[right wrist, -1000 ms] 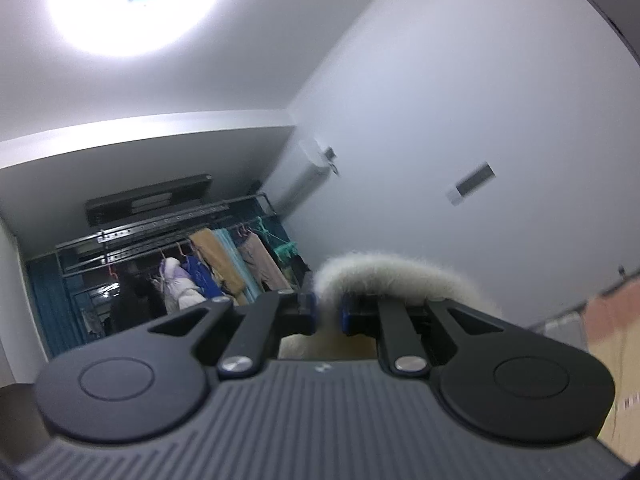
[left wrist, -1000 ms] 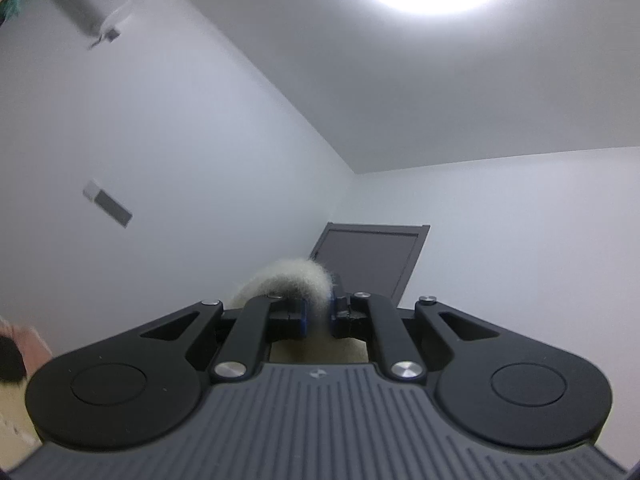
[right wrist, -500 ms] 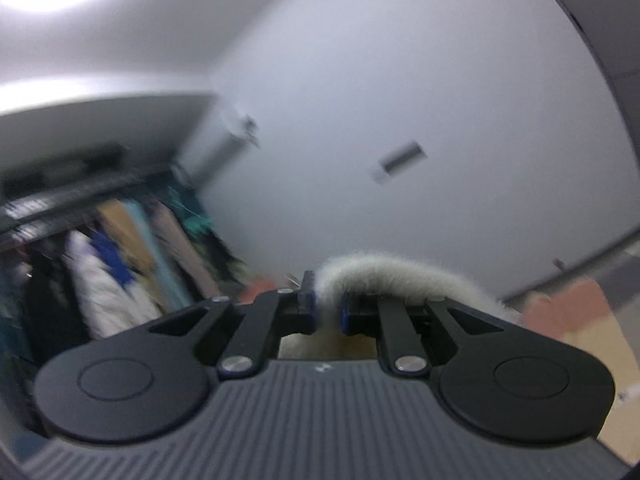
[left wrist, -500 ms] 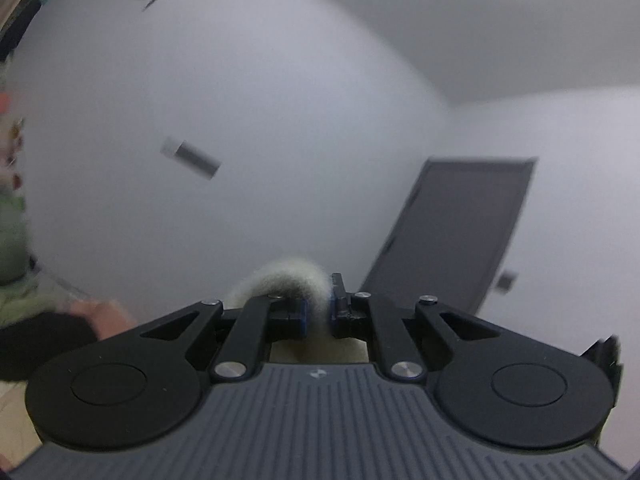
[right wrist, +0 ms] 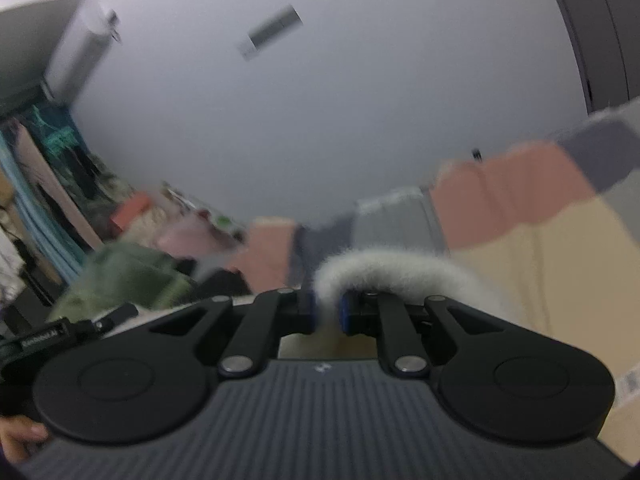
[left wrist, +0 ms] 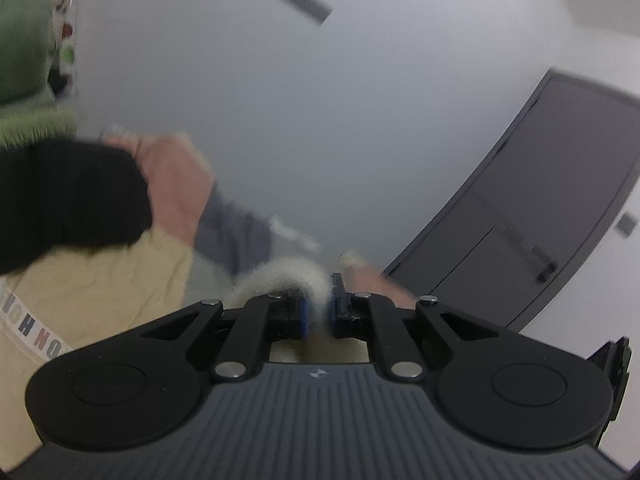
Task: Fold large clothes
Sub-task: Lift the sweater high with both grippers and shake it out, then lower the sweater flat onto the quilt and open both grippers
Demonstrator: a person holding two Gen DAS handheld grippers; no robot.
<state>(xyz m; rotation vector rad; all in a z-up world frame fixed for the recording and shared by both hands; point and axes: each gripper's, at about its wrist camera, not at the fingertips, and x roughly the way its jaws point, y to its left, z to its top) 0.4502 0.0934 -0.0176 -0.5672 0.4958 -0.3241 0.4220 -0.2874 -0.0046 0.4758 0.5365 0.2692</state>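
Note:
A garment with a white fluffy fur trim and cream cloth is pinched between the blue pads of my left gripper, which is shut on it. In the right wrist view the same fluffy trim arcs over my right gripper, also shut on it. Below each gripper a bit of cream fabric hangs. Both views are blurred by motion. The rest of the garment is hidden under the grippers.
A surface holds a patchwork of cream, pink and grey cloth with a black garment and a green fuzzy one. A dark door stands at right. Hanging clothes fill the far left. A hand shows bottom left.
Both grippers have swung down from pointing at the ceiling and lamp toward the wall and the cloth-covered surface, still holding the fluffy trim.

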